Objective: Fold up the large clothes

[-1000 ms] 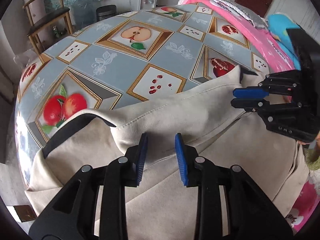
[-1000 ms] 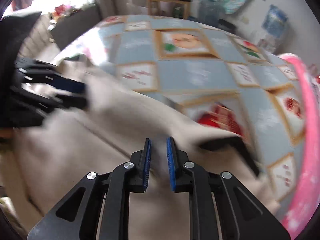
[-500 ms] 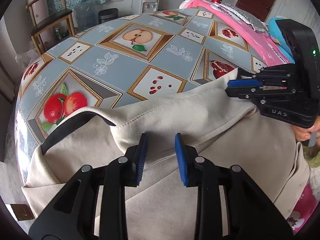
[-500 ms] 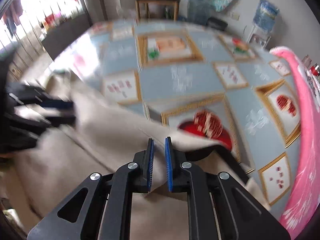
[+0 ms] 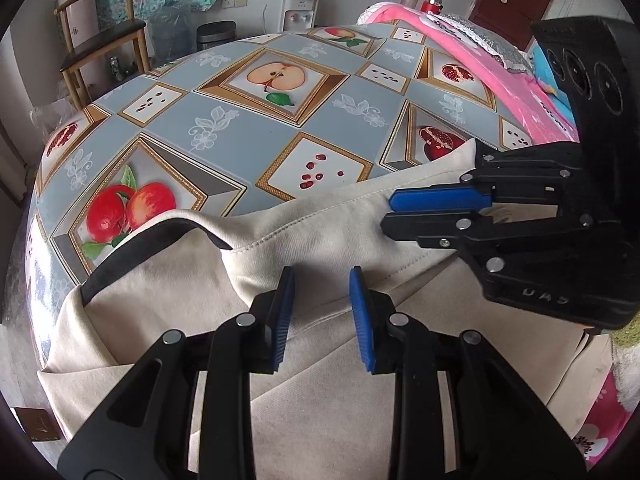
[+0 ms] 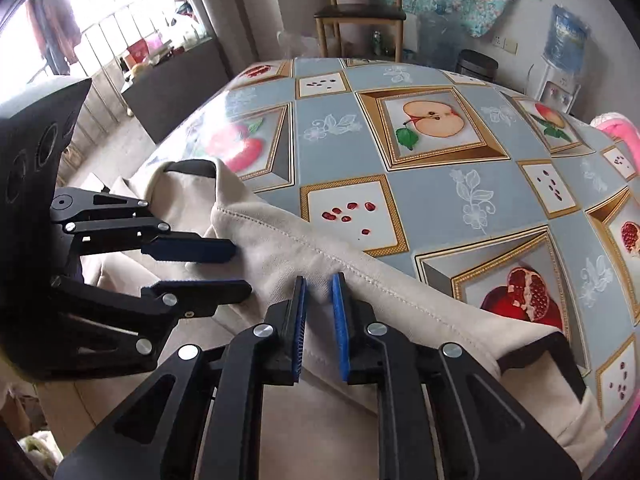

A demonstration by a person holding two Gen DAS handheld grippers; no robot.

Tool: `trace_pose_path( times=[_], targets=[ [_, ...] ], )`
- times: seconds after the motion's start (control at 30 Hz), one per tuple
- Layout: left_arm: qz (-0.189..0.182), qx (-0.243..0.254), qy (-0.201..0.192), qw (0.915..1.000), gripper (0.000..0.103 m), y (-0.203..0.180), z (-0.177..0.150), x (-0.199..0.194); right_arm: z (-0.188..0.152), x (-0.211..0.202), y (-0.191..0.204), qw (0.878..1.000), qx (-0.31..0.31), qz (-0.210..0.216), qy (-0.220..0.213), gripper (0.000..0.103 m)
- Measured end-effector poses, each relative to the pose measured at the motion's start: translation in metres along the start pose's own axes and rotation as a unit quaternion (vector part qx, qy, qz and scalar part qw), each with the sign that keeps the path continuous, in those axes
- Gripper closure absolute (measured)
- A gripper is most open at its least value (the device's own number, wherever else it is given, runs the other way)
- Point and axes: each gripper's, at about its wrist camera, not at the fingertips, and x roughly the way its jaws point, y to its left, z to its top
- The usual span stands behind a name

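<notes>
Beige cotton-like garment (image 5: 328, 240) with a stitched hem and black ribbed trim (image 5: 140, 248) lies rumpled across the near edge of the tabletop (image 5: 248, 120), which is covered by a glossy grey-blue oilcloth printed with gold-framed apples, pomegranates and seeds. A raised fold of the soft cloth runs along the hem from one trimmed corner to the other (image 6: 536, 344), its row of pale stitching plain in the right wrist view. The left gripper (image 5: 322, 312), black plastic with ribbed blue pads, has its fingers (image 5: 284, 312) set a little apart on either side of that fold; cloth fills the gap, but whether the pads press on it cannot be told. The right gripper (image 6: 320, 320), of the same build, has its fingers (image 6: 340, 320) drawn narrowly together with a pinch of beige cloth at the hem between the pads, and they appear to be gripping it. Each gripper shows in the other's view, side by side and near one another over the fold: the left gripper (image 6: 224, 272) at the left of the right wrist view, the right gripper (image 5: 400, 212) at the right of the left wrist view. A bright pink blanket (image 5: 480, 60) lies along the far side of the tabletop. Beyond stand a wooden chair with a dark seat (image 5: 100, 48) and a white water dispenser (image 5: 294, 16) against the wall.
</notes>
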Motion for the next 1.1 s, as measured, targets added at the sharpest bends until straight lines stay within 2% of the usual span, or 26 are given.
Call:
trace_pose_path(
  times=[0.13, 0.23, 0.27, 0.4, 0.5, 0.6, 0.73, 0.8, 0.87, 0.9, 0.97, 1.1],
  targets=[
    [-0.002, 0.002, 0.0, 1.0, 0.075, 0.001, 0.0, 0.0, -0.01, -0.028, 0.0, 1.0, -0.005, -0.015, -0.017, 0.089],
    [-0.004, 0.003, -0.001, 1.0, 0.075, 0.001, 0.0, 0.0, -0.024, -0.01, -0.011, 0.999, 0.004, -0.045, 0.02, 0.089],
    [-0.004, 0.004, -0.002, 1.0, 0.075, 0.001, -0.001, 0.0, -0.028, -0.008, -0.014, 0.999, 0.005, -0.04, 0.005, 0.087],
    [-0.006, 0.0, -0.003, 1.0, 0.075, 0.002, 0.0, 0.0, -0.028, -0.003, -0.029, 0.998, 0.054, -0.01, 0.012, 0.087],
    [-0.012, -0.005, -0.006, 0.9999, 0.075, 0.004, -0.002, -0.001, -0.036, -0.019, -0.042, 0.996, 0.086, -0.027, -0.013, 0.086],
    [-0.016, -0.009, -0.009, 0.9998, 0.075, 0.005, -0.002, -0.001, -0.048, -0.001, -0.057, 0.992, 0.119, -0.045, 0.015, 0.085],
    [-0.013, -0.016, -0.002, 0.9998, 0.074, 0.005, 0.0, -0.004, -0.043, 0.005, -0.044, 0.991, 0.111, -0.072, 0.013, 0.083],
    [0.007, -0.013, -0.009, 0.9999, 0.068, 0.004, 0.0, -0.02, -0.039, -0.008, -0.036, 0.992, 0.11, -0.065, -0.008, 0.07],
    [0.014, -0.011, -0.039, 0.9991, 0.054, 0.003, -0.003, -0.052, -0.039, -0.033, -0.033, 0.991, 0.112, -0.059, -0.042, 0.044],
    [0.012, -0.013, -0.056, 0.9983, 0.051, 0.004, -0.007, -0.069, -0.04, -0.042, -0.028, 0.99, 0.113, -0.057, -0.057, 0.039],
    [0.014, -0.023, -0.083, 0.9962, 0.041, 0.007, -0.018, -0.103, -0.045, -0.061, -0.018, 0.99, 0.112, -0.045, -0.075, 0.032],
    [0.041, -0.046, -0.124, 0.9903, 0.032, 0.015, -0.06, -0.163, -0.069, -0.094, 0.001, 0.99, 0.109, -0.031, -0.087, 0.028]
  ],
)
